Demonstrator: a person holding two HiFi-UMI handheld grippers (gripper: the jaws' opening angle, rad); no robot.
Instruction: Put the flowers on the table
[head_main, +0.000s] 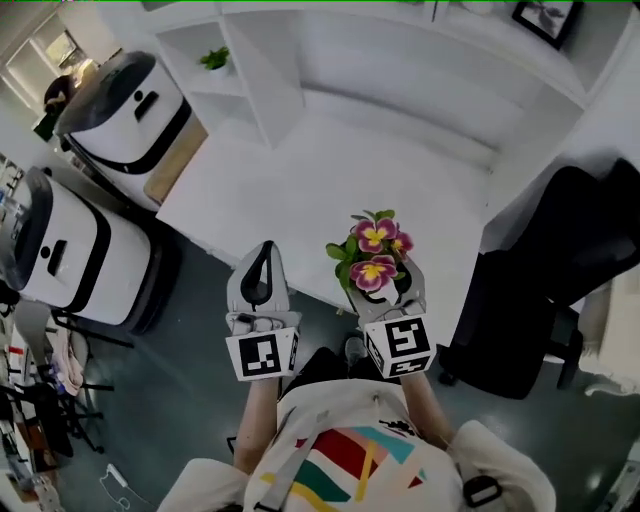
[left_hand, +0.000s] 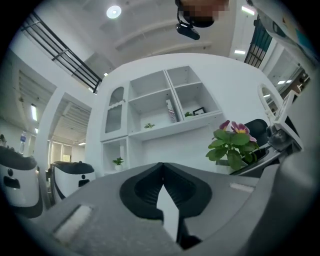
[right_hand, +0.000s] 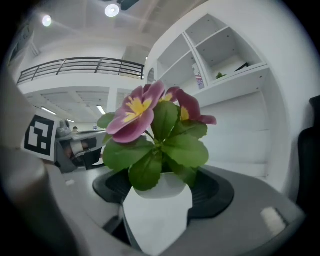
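Step in hand: carrying, flowers not yet set down. Right gripper (head_main: 390, 298): jaws clamped on white pot (right_hand: 159, 212) holding pink-and-yellow flowers (right_hand: 145, 112), upright, over the 6 o'clock edge of the bench (head_main: 300, 175). Left gripper (head_main: 262, 265), at its 9 o'clock: jaws closed, empty. Next move, judged: carry toward 12 o'clock, lower pot level, release. Far, 11 o'clock: shelf compartment (head_main: 190, 45) with small green plant (head_main: 214, 59)
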